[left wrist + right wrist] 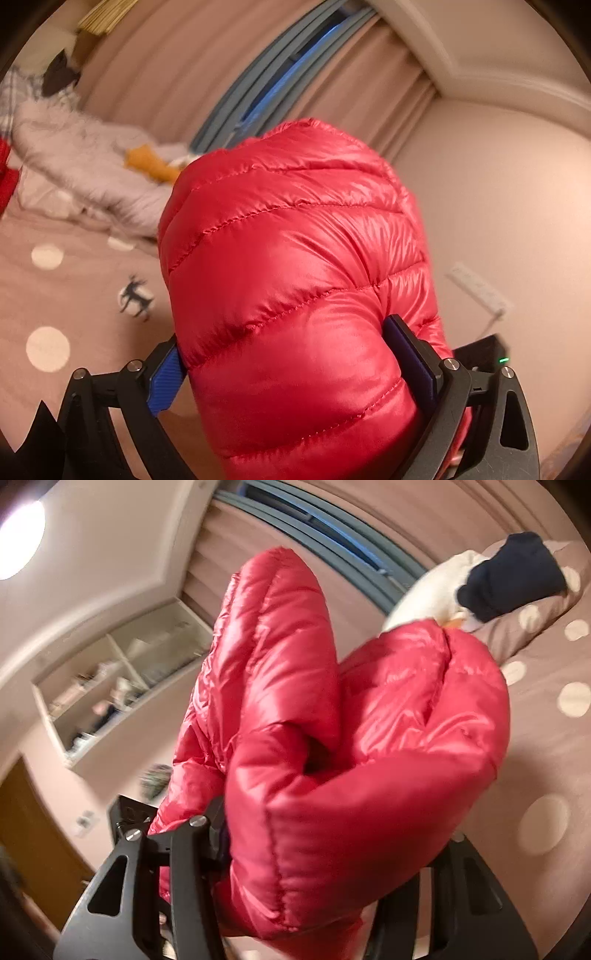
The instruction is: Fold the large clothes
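Observation:
A shiny red quilted puffer jacket (295, 258) bulges up in the left wrist view, held off the bed. My left gripper (288, 369) is shut on it, and both blue pads (166, 380) press into its sides. In the right wrist view another bunched part of the same red jacket (351, 757) fills the jaws of my right gripper (332, 845). The left finger (216, 830) presses against the fabric, while the right finger is mostly hidden behind it. One fold of the jacket stands up tall toward the window.
Below lies a bed with a pink dotted cover (48, 295). At its far end are a white fluffy garment (85, 170) and an orange item (151, 162). A pillow (535, 620) carries a dark garment (513, 576). A wall shelf (122, 679), curtains and a window stand beyond.

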Demonstrator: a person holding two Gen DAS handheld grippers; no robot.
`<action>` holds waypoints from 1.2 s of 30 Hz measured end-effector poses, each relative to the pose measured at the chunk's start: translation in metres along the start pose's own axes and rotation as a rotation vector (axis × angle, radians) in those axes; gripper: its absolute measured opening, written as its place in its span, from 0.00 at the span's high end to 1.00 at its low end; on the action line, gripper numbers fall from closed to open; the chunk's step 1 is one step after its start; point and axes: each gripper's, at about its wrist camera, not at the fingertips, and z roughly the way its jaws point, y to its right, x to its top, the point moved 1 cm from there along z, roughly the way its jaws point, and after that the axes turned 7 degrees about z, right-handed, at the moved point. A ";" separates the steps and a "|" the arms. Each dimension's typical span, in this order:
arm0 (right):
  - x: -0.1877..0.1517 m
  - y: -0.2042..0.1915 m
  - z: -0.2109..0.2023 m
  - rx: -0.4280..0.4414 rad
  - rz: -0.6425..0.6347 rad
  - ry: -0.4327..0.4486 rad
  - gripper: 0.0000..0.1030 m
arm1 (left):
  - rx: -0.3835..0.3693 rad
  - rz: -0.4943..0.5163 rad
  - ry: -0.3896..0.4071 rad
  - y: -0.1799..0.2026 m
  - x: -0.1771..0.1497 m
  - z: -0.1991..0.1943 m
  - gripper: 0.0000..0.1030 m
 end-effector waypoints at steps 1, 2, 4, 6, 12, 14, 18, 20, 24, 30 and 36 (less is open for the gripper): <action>0.000 0.018 0.014 -0.083 -0.013 -0.004 0.49 | 0.043 -0.022 -0.045 -0.015 -0.008 0.018 0.05; -0.001 0.034 0.025 -0.147 -0.004 -0.016 0.49 | 0.104 -0.061 -0.126 -0.037 -0.021 0.043 0.05; -0.008 0.081 0.056 -0.303 0.051 -0.095 0.49 | 0.194 -0.139 -0.280 -0.076 -0.052 0.083 0.05; -0.024 0.128 0.081 -0.428 0.131 -0.197 0.48 | 0.144 -0.237 -0.325 -0.104 -0.079 0.097 0.00; -0.033 0.153 0.070 -0.438 0.176 -0.140 0.21 | 0.221 -0.115 -0.321 -0.087 -0.072 0.084 0.00; -0.027 0.144 0.069 -0.514 0.117 -0.155 0.13 | 0.285 -0.054 -0.316 -0.075 -0.070 0.079 0.00; -0.018 0.127 0.054 -0.621 0.079 -0.144 0.09 | 0.402 -0.017 -0.299 -0.050 -0.061 0.058 0.00; -0.017 0.119 0.045 -0.660 0.076 -0.152 0.09 | 0.457 0.028 -0.262 -0.033 -0.058 0.040 0.00; -0.011 0.086 0.023 -0.758 -0.041 -0.136 0.07 | 0.520 0.096 -0.148 0.006 -0.051 -0.002 0.00; -0.001 0.016 -0.032 -0.761 -0.230 -0.024 0.00 | 0.681 0.197 -0.026 0.043 -0.023 -0.047 0.00; 0.001 -0.036 -0.078 -0.785 -0.368 0.058 0.00 | 0.754 0.261 0.099 0.066 -0.013 -0.081 0.00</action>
